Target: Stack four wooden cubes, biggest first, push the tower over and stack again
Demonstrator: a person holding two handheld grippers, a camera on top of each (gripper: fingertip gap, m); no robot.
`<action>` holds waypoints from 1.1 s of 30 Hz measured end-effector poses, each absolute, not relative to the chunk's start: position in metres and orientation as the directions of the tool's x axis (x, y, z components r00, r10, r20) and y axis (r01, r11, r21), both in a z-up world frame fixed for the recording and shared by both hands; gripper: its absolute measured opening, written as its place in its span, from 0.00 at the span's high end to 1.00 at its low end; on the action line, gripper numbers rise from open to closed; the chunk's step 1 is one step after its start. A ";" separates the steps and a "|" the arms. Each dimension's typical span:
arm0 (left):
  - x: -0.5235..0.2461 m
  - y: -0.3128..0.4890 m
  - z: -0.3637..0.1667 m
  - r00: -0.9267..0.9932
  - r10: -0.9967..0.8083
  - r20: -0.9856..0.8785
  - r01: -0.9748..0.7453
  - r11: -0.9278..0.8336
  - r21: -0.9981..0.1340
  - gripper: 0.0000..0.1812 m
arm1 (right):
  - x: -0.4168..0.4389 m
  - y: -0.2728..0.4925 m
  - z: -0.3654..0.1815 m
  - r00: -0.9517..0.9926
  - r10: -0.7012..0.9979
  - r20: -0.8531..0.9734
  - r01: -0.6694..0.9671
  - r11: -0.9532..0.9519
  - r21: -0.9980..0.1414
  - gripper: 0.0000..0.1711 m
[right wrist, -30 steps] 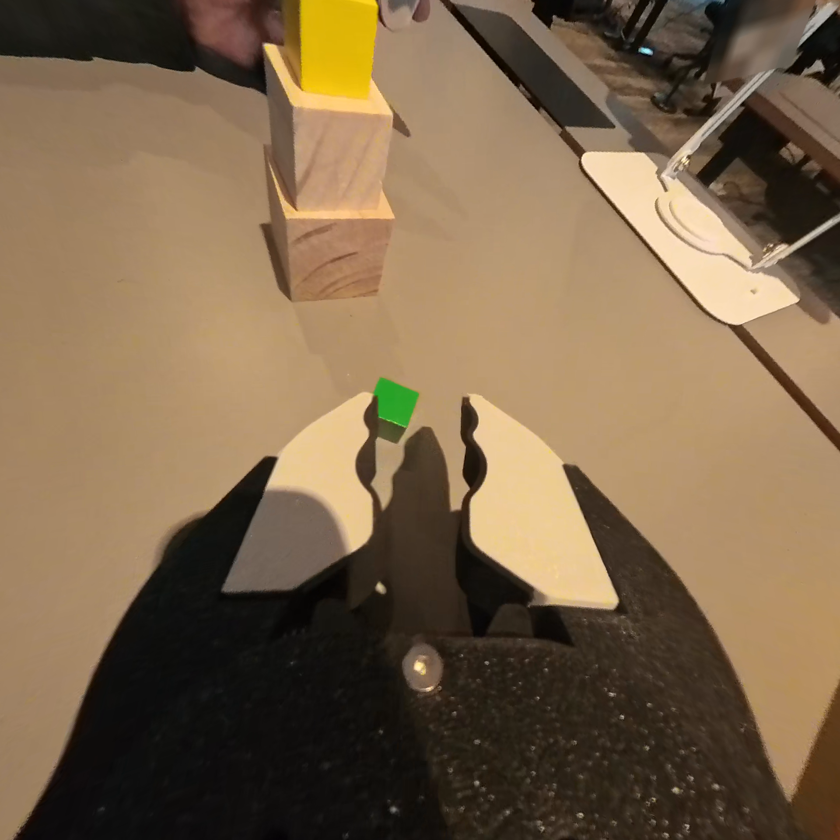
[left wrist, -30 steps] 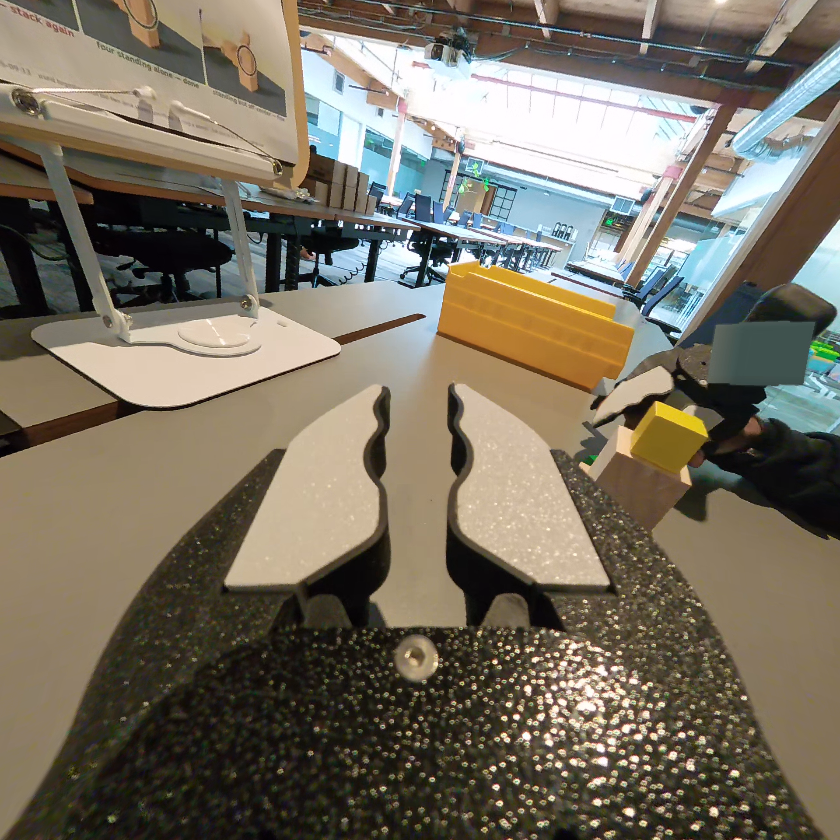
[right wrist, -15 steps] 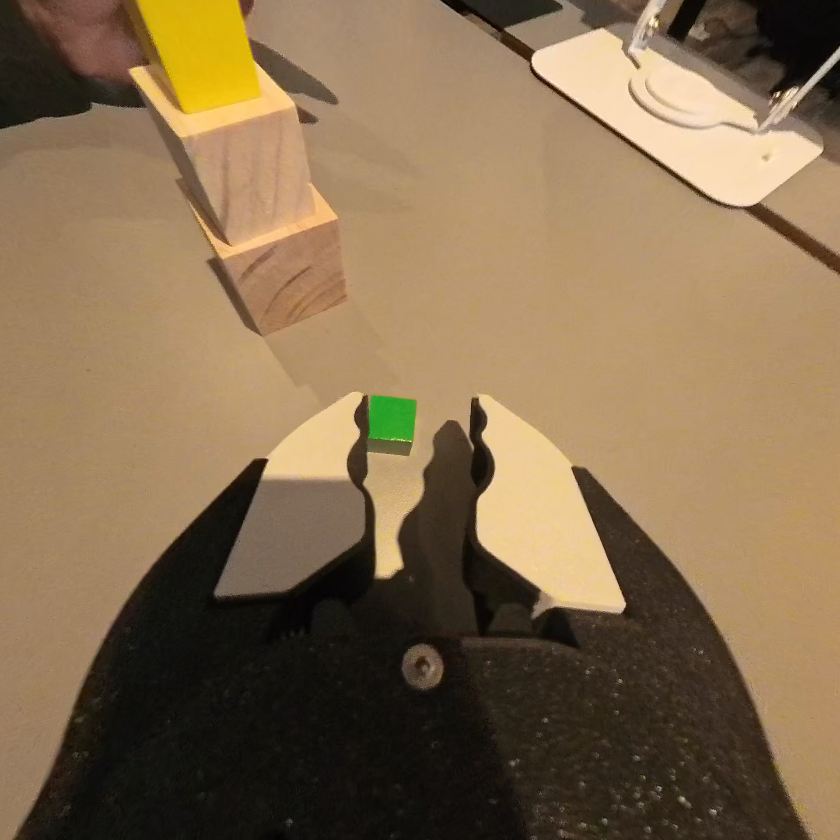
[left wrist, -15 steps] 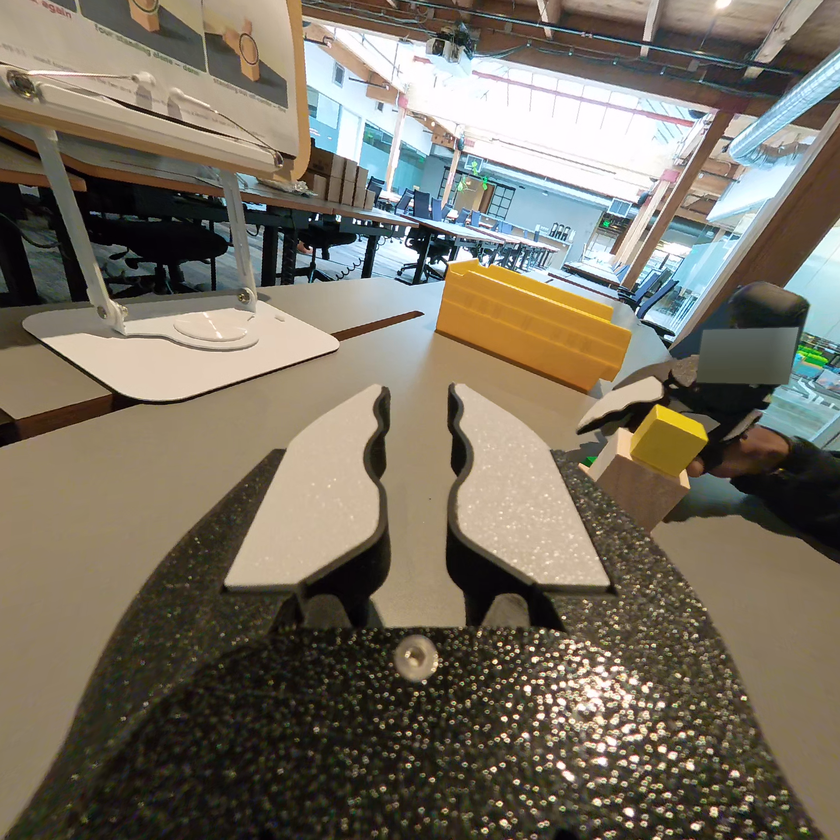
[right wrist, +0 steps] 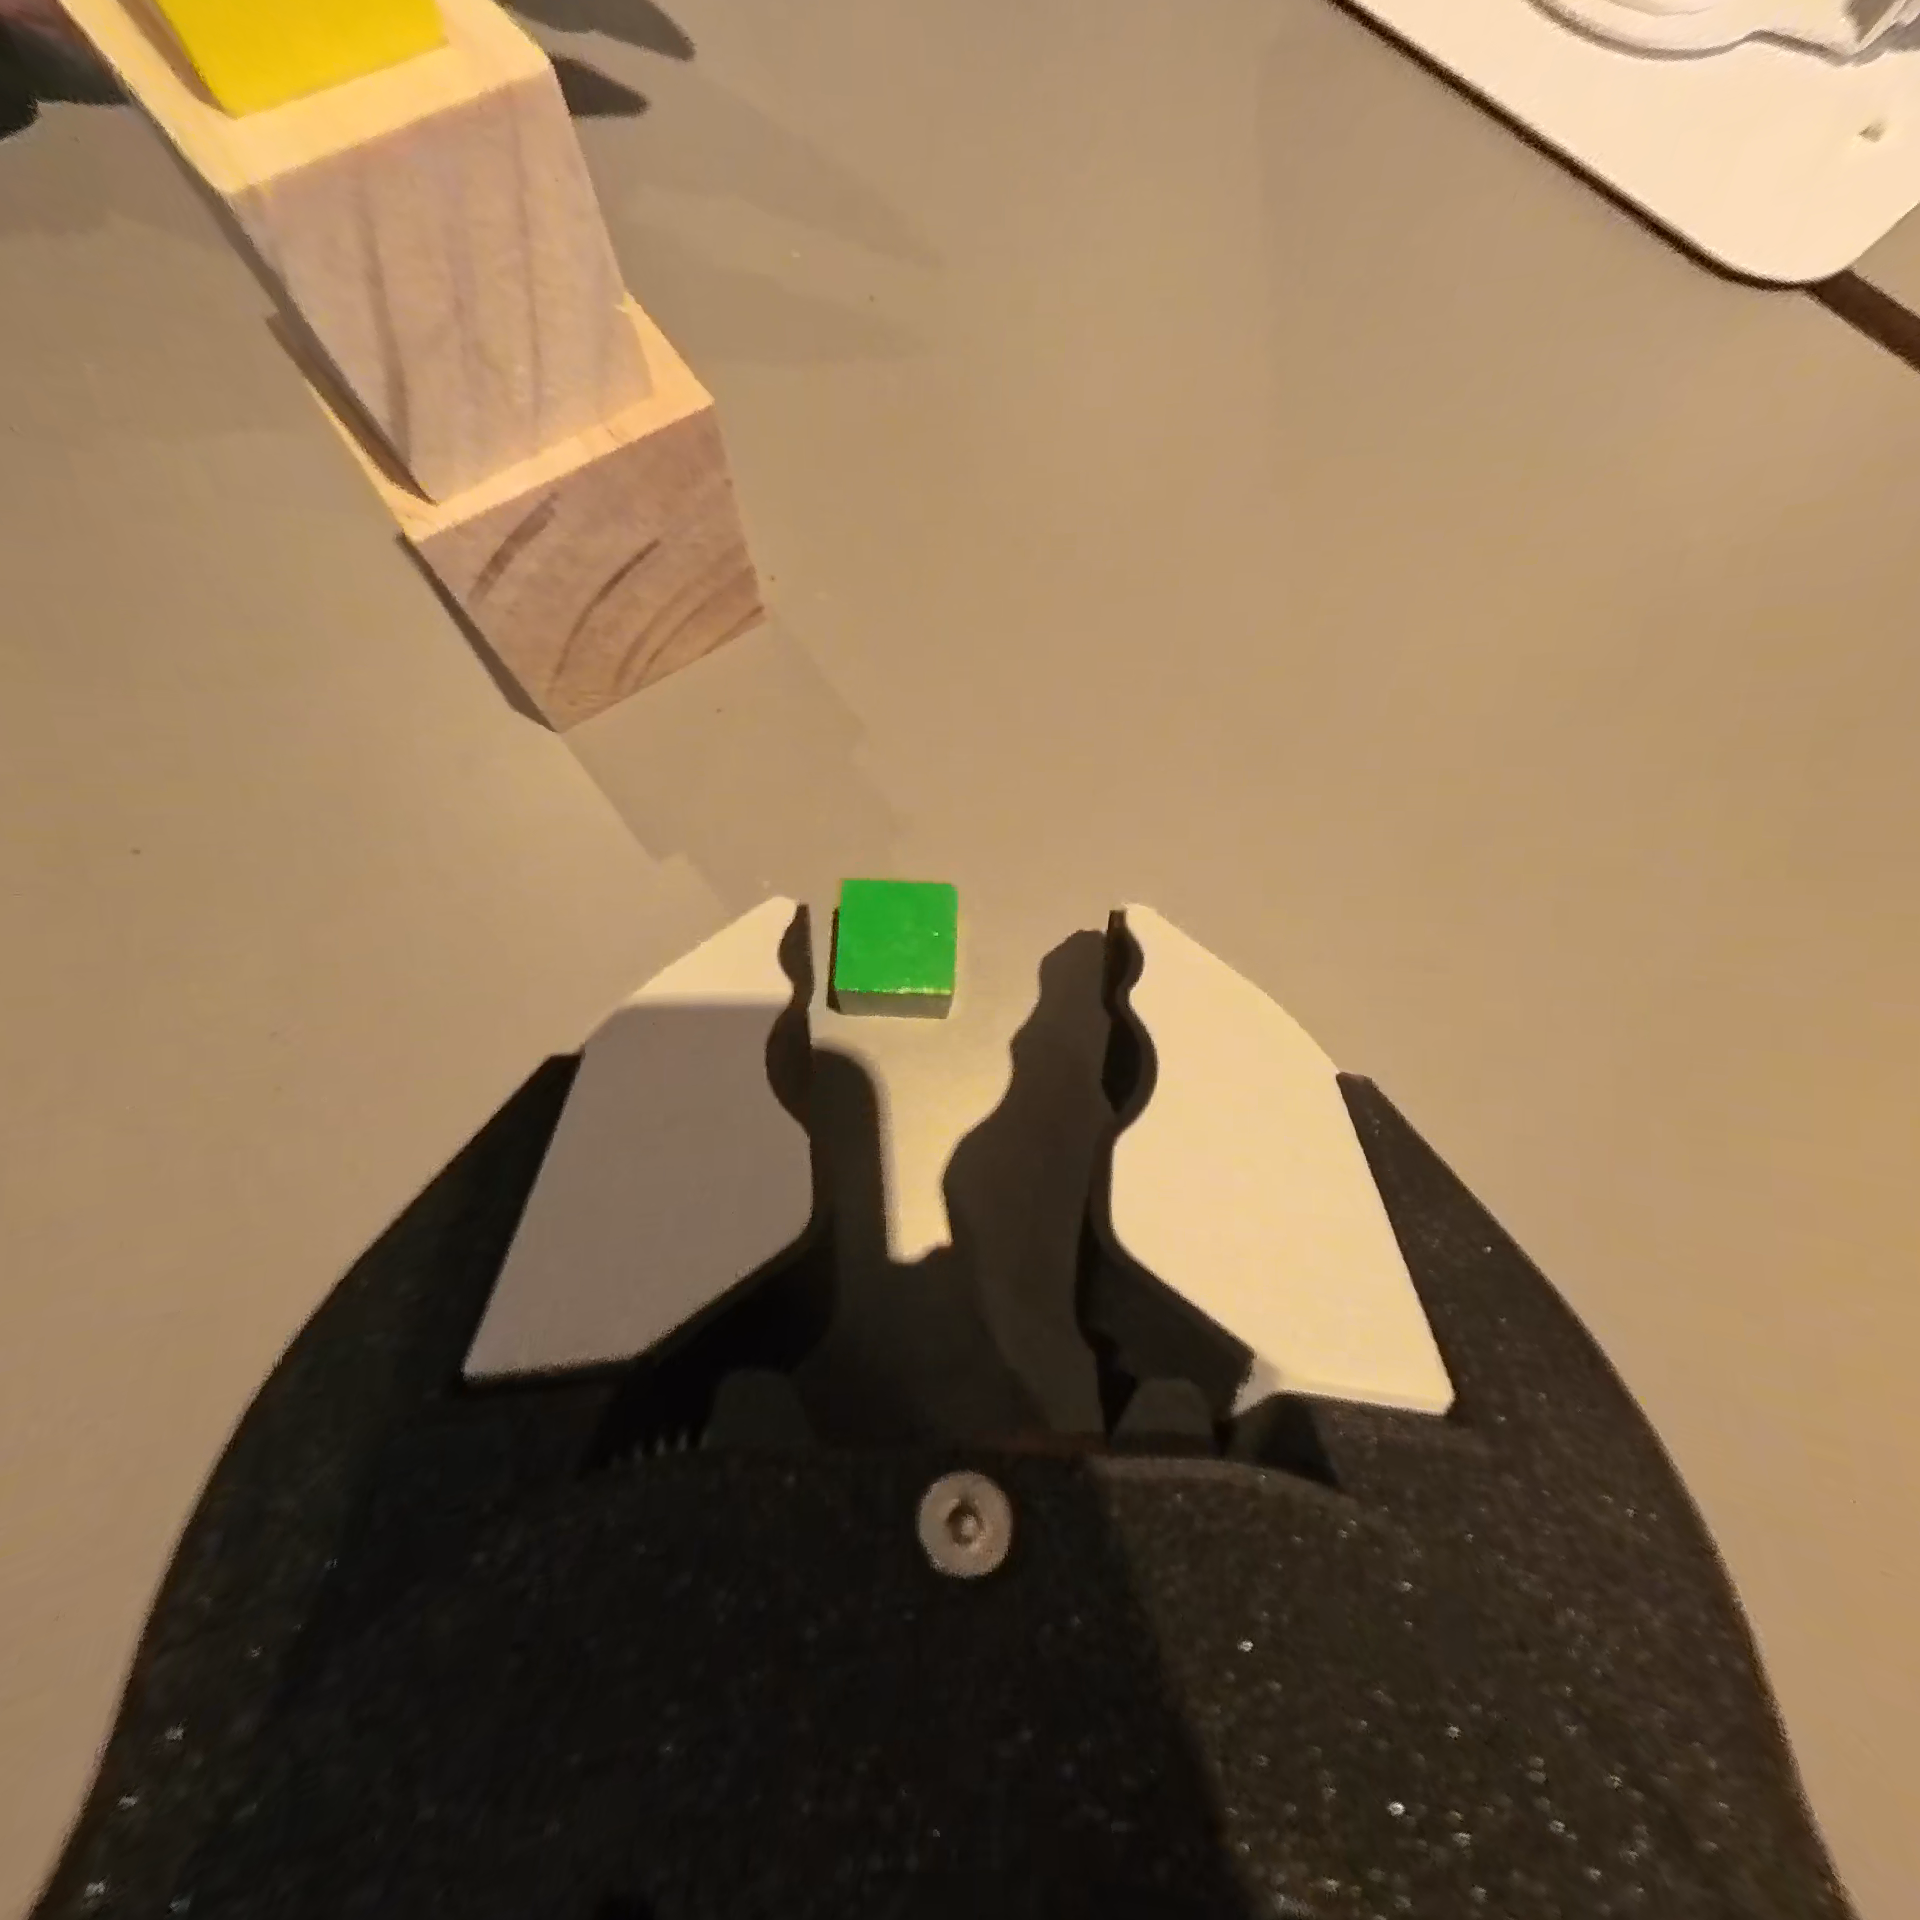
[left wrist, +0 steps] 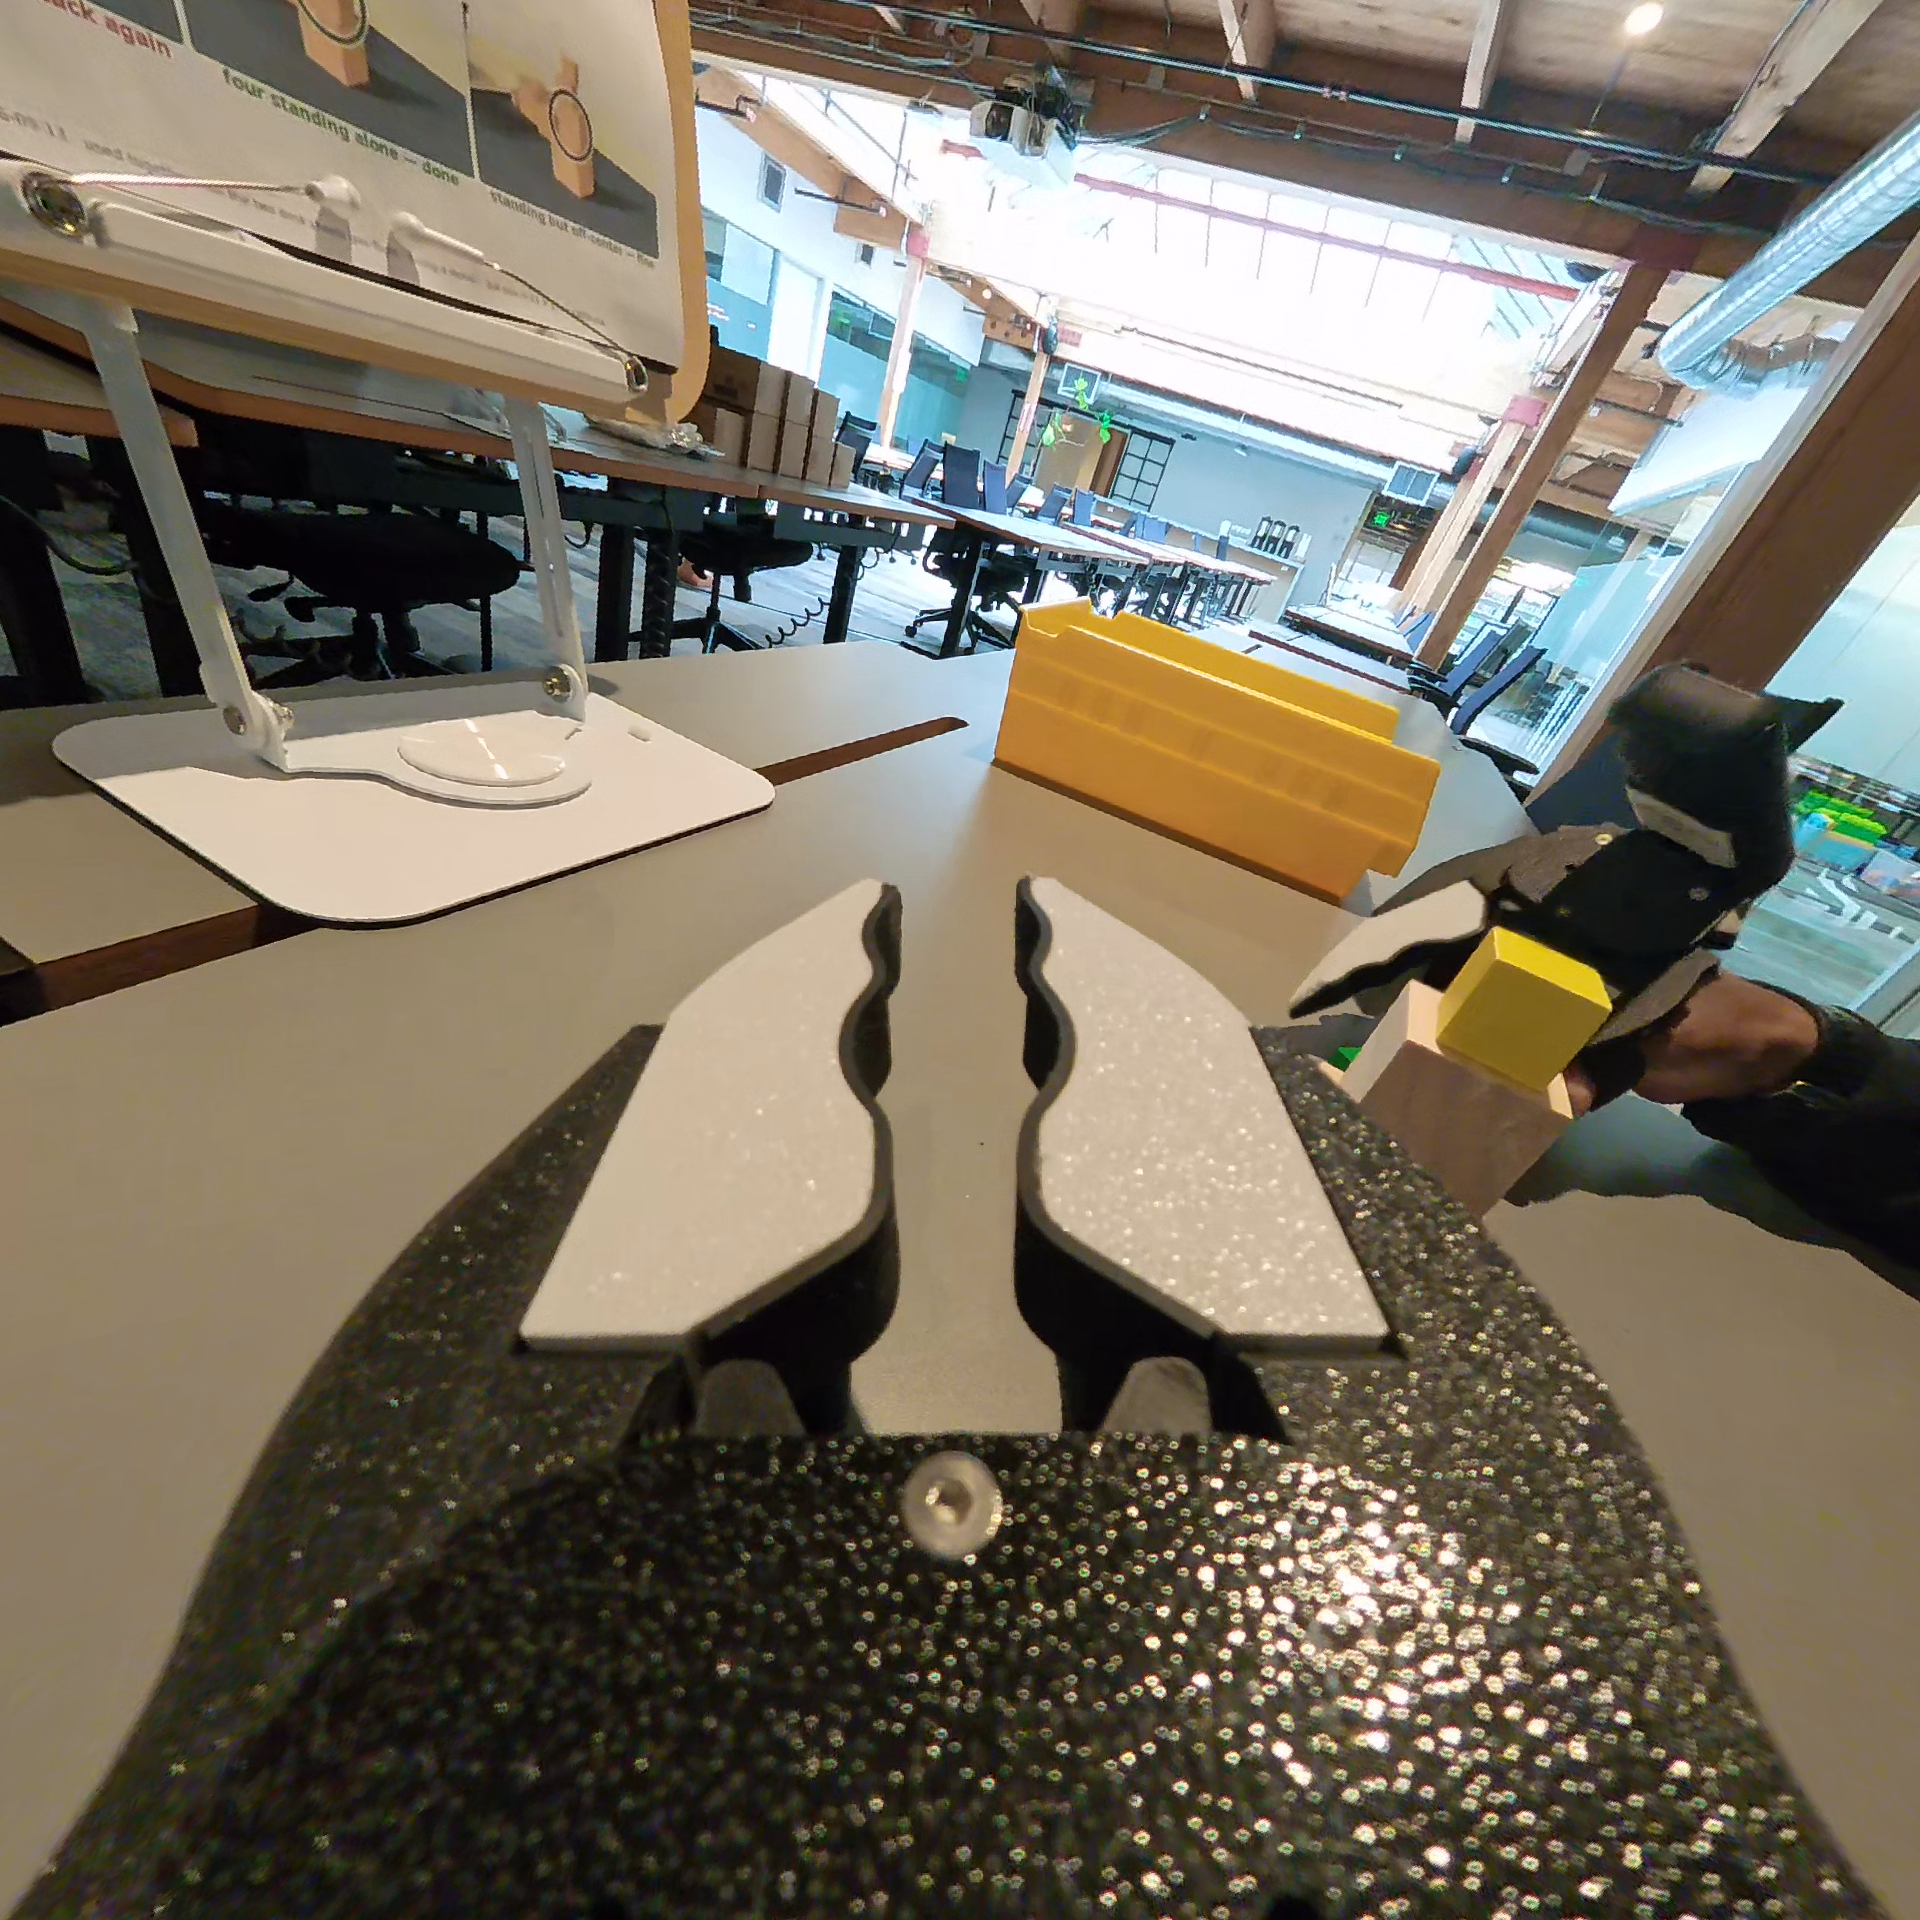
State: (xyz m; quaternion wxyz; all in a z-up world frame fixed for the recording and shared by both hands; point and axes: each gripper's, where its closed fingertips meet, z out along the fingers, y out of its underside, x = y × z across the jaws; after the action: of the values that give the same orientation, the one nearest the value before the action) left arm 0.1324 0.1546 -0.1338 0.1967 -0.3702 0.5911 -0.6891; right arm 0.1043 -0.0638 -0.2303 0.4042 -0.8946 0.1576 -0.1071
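Right claw (right wrist: pixel 956 925) agape, straddling green cube (right wrist: pixel 896 948); left fingertip beside it.

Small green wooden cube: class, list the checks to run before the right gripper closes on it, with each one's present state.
1. Right gripper open: ok.
2. Small green wooden cube between the fingertips: ok, though nearer the left finger.
3. Cube flat on the grey table: ok.
4. Tower ready: yellow cube on the middle plain wooden cube on the large plain wooden cube: ok.
5. Fingertips low enough to grip: cannot tell.
6. Left gripper clear of the tower: ok.
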 end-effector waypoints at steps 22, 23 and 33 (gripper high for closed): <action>0.131 0.152 -0.135 -0.647 -0.715 0.264 -0.167 -0.205 -0.964 0.91 | 0.105 -0.067 -0.240 0.924 -0.382 -0.021 -0.282 -0.642 -0.713 0.78; 0.131 0.152 -0.135 -0.646 -0.715 0.267 -0.170 -0.206 -0.964 0.92 | 0.105 -0.067 -0.240 0.926 -0.376 -0.024 -0.279 -0.641 -0.715 0.82; 0.131 0.150 -0.137 -0.646 -0.718 0.257 -0.172 -0.191 -0.966 0.92 | 0.093 -0.058 -0.222 0.964 -0.259 -0.054 -0.202 -0.585 -0.785 0.87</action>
State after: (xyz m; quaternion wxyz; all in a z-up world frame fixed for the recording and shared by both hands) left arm 0.1314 0.1502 -0.1366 0.2016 -0.3690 0.6033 -0.6777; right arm 0.0927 -0.0585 -0.2216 0.4364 -0.8897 0.1295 -0.0330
